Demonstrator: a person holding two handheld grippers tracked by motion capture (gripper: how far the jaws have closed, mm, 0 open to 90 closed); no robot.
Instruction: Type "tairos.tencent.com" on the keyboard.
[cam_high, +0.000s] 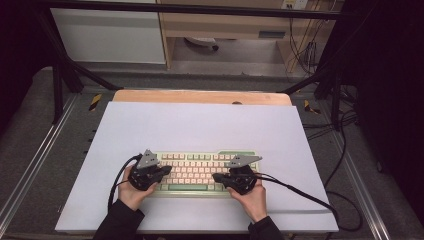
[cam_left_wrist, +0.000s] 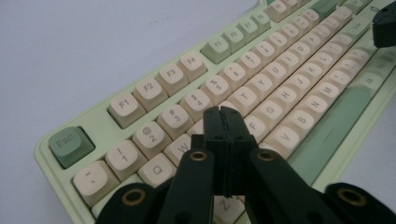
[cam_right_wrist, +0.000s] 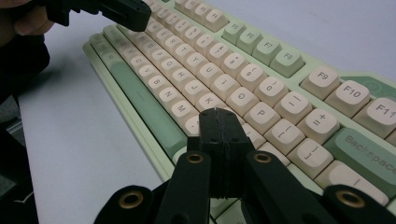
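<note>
Two grippers, left and right, jaws pressed together, empty, poised over green keyboard keys, blunt tips suited to pressing.

The high view looks forward and down from above the person's edge of the table, far enough back to take in the whole white mat and the keyboard near its front edge. The left gripper view rides low and close over the keyboard's Esc end, facing along the key rows toward the far end. The right gripper view sits equally close over the Backspace end of the keyboard, facing back the opposite way. Both gripper views share the keyboard's middle letter rows and green space bar, which the high view also covers.
</note>
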